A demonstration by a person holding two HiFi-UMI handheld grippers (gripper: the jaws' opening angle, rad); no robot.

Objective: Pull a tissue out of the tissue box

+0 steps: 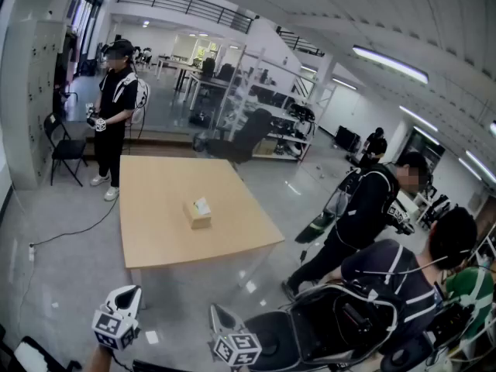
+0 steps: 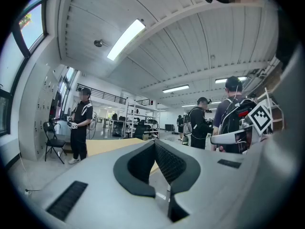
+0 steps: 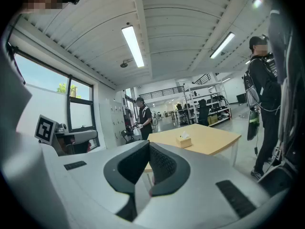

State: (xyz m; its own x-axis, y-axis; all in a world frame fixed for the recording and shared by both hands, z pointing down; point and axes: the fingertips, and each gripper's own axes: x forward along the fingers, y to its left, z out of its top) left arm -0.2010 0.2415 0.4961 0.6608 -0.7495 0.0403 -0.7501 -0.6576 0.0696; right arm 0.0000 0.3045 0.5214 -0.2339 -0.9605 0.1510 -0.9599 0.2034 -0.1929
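Note:
A tan tissue box with a white tissue sticking out of its top stands near the middle of a light wooden table. Both grippers are low in the head view, well short of the table and over the grey floor. My left gripper is at the bottom left, and its jaws meet at the tips with nothing between them. Beside it, my right gripper is also shut and empty, and its jaws point toward the table. The right gripper view shows the tissue box far ahead.
A person holding grippers stands at the table's far left corner, beside a black chair. Two people are at the right, one seated by black equipment. Shelving lines the back.

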